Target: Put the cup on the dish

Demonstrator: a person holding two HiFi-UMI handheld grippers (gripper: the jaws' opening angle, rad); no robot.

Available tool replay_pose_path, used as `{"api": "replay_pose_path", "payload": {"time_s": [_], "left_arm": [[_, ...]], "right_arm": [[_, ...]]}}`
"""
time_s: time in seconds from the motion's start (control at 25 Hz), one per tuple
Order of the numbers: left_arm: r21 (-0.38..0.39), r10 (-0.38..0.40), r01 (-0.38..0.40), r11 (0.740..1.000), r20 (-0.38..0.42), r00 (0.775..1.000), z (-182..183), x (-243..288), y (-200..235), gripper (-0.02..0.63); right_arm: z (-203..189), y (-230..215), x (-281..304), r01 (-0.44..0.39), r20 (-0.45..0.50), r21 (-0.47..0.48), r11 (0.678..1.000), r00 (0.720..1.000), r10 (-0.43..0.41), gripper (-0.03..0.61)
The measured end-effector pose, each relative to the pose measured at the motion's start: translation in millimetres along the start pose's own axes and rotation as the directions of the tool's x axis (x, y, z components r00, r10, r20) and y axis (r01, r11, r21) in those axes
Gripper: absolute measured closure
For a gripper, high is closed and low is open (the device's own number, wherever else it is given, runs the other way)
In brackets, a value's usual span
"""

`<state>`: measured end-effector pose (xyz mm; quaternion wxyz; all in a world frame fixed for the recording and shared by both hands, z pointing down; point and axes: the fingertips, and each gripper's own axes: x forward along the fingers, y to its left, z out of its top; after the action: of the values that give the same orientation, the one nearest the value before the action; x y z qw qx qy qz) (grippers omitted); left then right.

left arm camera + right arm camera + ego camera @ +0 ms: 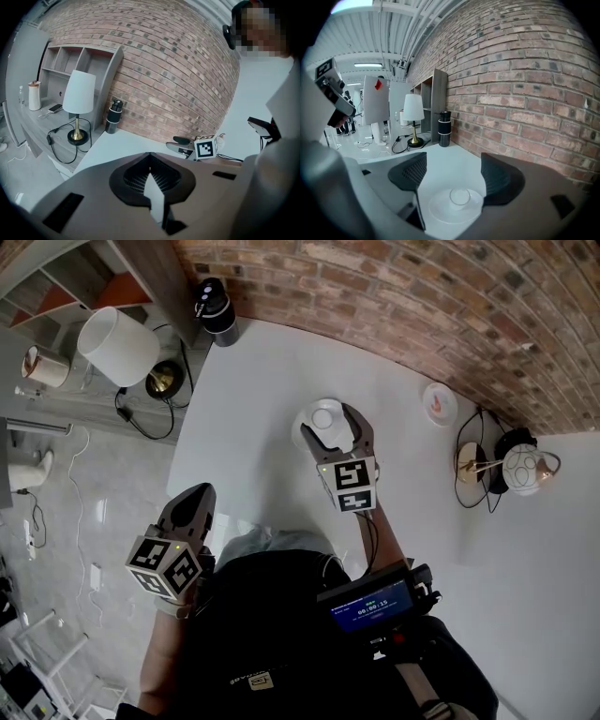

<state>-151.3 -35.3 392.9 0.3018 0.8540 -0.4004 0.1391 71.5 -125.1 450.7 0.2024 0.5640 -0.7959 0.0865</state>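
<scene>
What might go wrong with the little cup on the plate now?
1. The right gripper has its jaws open on either side of the clear cup, which sits on the dish. A sideways move might knock the cup over.
2. The dish lies on a smooth white table, so a bump might slide it.

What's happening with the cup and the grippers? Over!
Right gripper open, jaws either side of the cup, not gripping. Left gripper shut, empty. Cup upright on dish. Black bottle far back, no obstacle.
</scene>
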Motion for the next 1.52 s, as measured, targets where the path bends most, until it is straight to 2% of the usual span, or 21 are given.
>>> {"api": "replay_pose_path", "payload": {"time_s": [0.44, 0.88, 1.08, 1.32, 1.44, 1.52], "left_arm": [[0.038, -0.124, 0.124, 0.992, -0.002, 0.992, 16.8, 19.3, -18.9, 0.609], [0.088, -0.260, 0.262, 0.961, -0.033, 0.965, 28.2, 43.4, -47.1, 0.609], [0.102, -0.296, 0.299, 0.949, -0.042, 0.954, 31.3, 48.4, -53.6, 0.609], [0.103, -0.318, 0.321, 0.942, -0.041, 0.947, 36.9, 52.7, -55.9, 0.609], [0.104, -0.323, 0.325, 0.940, -0.037, 0.946, 38.3, 53.2, -56.3, 0.609], [0.103, -0.325, 0.327, 0.939, -0.036, 0.945, 37.8, 52.6, -56.8, 0.609]], "right_arm": [[43.8, 4.3, -40.5, 0.032, 0.060, 0.014, 0.999, 0.998, -0.033, 0.233], [83.6, -2.8, -92.2, 0.089, 0.168, 0.095, 0.992, 0.980, -0.104, 0.233], [96.2, 2.8, -110.3, 0.070, 0.218, 0.136, 0.988, 0.971, -0.099, 0.233], [113.6, 11.9, -128.7, 0.095, 0.255, 0.105, 0.990, 0.960, -0.119, 0.235], [119.7, 12.1, -139.2, 0.121, 0.282, 0.124, 0.985, 0.947, -0.152, 0.313], [119.7, 11.2, -146.6, 0.125, 0.295, 0.143, 0.982, 0.941, -0.163, 0.324]]}}
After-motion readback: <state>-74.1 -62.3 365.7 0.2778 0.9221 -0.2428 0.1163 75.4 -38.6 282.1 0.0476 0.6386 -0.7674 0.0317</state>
